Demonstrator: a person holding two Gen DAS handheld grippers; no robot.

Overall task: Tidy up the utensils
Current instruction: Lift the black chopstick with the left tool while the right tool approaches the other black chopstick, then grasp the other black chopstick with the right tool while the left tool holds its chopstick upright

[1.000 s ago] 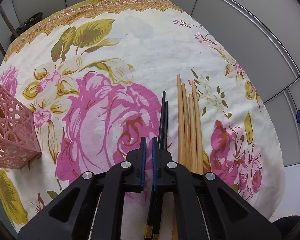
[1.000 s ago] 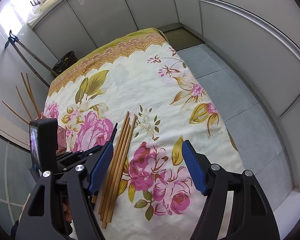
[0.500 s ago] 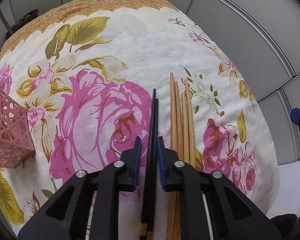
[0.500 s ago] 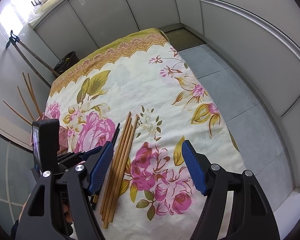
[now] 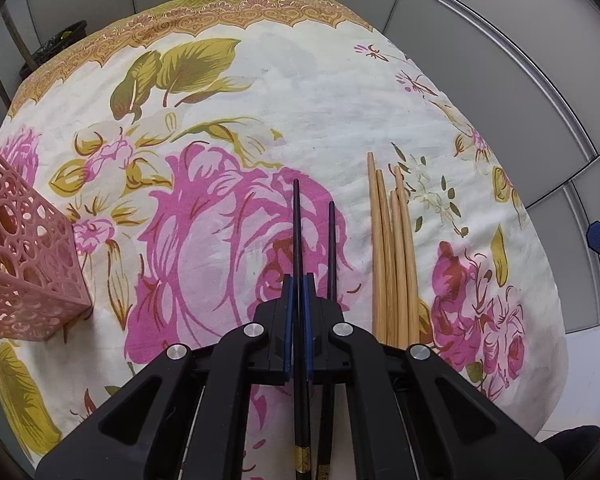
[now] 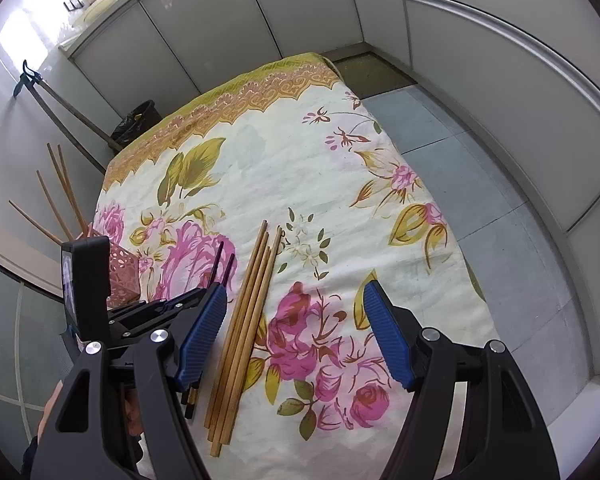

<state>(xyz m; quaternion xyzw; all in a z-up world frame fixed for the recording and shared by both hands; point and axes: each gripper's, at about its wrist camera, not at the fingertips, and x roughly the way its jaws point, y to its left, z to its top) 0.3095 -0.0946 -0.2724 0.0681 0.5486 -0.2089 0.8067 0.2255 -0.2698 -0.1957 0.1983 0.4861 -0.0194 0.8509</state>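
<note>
1. The left claw (image 5: 297,292) is seen pressed together on one thin black lacquered chopstick (image 5: 297,232), pinched partway along its shaft, with the tip pointing away over the floral tablecloth-covered table (image 5: 260,92).
2. A second black chopstick (image 5: 331,248) is seen just beside the right pad, outside the pinch; whether it rests on the cloth or is carried along cannot be told.
3. The right claw (image 6: 294,334) is held spread wide above the table, nothing between its pads.
4. A bundle of plain wooden chopsticks (image 6: 248,312) lies on the cloth, just right of the black pair.
5. The pink perforated plastic holder (image 5: 24,256) stands at the table's left edge, well apart from the pinched stick; wooden sticks already stand in it in the right wrist view.
6. The black stick is judged light, stiff and slick; it could pivot or slide in a narrow pinch. A hold nearer its thick, gold-banded end is judged steadier.
7. The thick ends of both black sticks are partly hidden beneath the left claw's body, and the holder's mouth is cut off by the frame edge in the left wrist view.
</note>
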